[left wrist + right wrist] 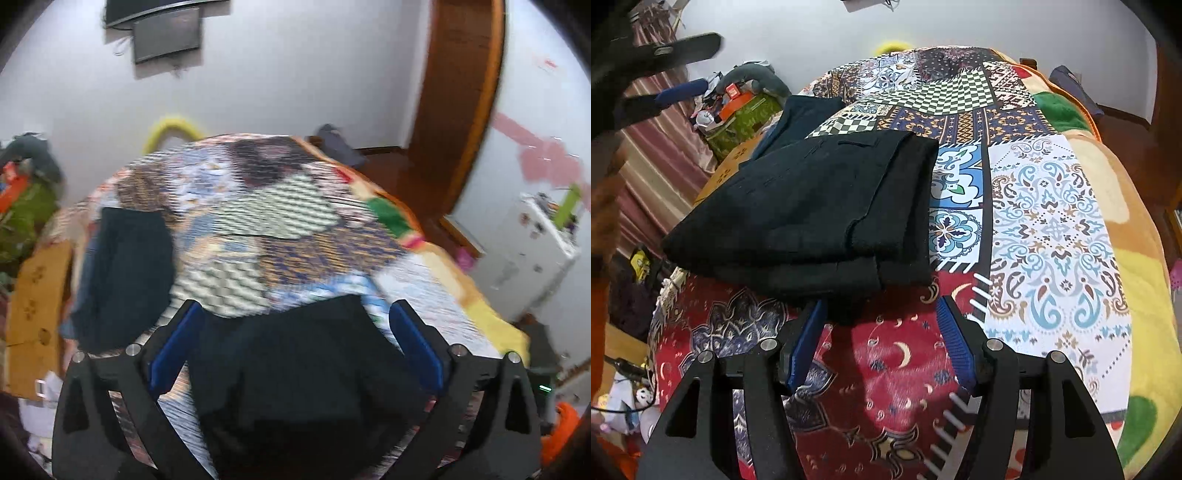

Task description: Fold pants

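Lying folded on the patchwork bedspread [1052, 221], toward its left side: black pants [820, 214], stacked in several layers with edges roughly squared. Sitting farther back along the same left edge, another dark folded garment [809, 110].

Hovering over the pants with blue pads spread wide and nothing pinched between them: left gripper [293, 321], the dark cloth below the fingers, not pressed by them. Standing about half open just short of the near hem and grasping nothing: right gripper [882, 314], its left pad [809, 339] close to a hanging corner of cloth.

Judging the fabric: soft, limp, fairly light, matte rather than slippery, nothing fragile; likely sagging and unfolding if lifted by one layer only. Best taken at a folded edge or a corner, pinching through all layers, or at two corners together for moving the stack.

No brand, label or legible writing showing on the pants.
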{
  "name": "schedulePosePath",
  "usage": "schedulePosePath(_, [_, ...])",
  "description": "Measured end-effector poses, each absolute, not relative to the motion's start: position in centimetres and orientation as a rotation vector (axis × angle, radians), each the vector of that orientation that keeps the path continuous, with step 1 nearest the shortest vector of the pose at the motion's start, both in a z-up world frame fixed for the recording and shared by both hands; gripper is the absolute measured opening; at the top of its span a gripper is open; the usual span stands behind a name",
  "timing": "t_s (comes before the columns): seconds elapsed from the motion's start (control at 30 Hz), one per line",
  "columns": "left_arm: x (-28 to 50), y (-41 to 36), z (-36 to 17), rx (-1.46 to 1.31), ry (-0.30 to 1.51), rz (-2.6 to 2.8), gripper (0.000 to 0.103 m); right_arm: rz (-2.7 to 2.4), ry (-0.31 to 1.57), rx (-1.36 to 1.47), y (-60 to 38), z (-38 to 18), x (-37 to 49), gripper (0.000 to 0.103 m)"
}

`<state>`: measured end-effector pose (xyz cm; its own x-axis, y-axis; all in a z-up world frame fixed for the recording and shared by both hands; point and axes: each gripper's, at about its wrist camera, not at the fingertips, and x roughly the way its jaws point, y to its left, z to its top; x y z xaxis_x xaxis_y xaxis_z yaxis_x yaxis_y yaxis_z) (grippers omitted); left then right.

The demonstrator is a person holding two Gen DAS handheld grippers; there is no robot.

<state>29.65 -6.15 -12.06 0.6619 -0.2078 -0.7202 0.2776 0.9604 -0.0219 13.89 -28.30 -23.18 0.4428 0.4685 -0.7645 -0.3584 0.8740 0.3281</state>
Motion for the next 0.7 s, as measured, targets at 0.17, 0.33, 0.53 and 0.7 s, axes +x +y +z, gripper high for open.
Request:
schedulePosePath(0.17, [35.6, -1.9, -14.4, 0.054, 0.903, -0.166, 0.101, 0.501, 0.979, 0.142, -28.5, -23.0, 14.2, 0.059])
schedulePosePath(0.33, [40.4, 0.1, -19.5, 0.081, 1.024, -0.097, 0.101, 0.502, 0.973, 0.147, -28.3, -22.9, 14.2, 0.060])
schedulePosePath(0.53, [43.3, 0.4, -27.4, 0.210, 1.231, -0.039, 0.101, 0.484, 0.989, 0.156, -28.4, -23.3, 14.2, 0.060])
schedulePosePath(0.7, [42.0, 1.7, -29.1, 0.194, 1.260, -0.083, 0.102, 0.470, 0.983, 0.154, -28.9, -23.1, 14.0, 0.060])
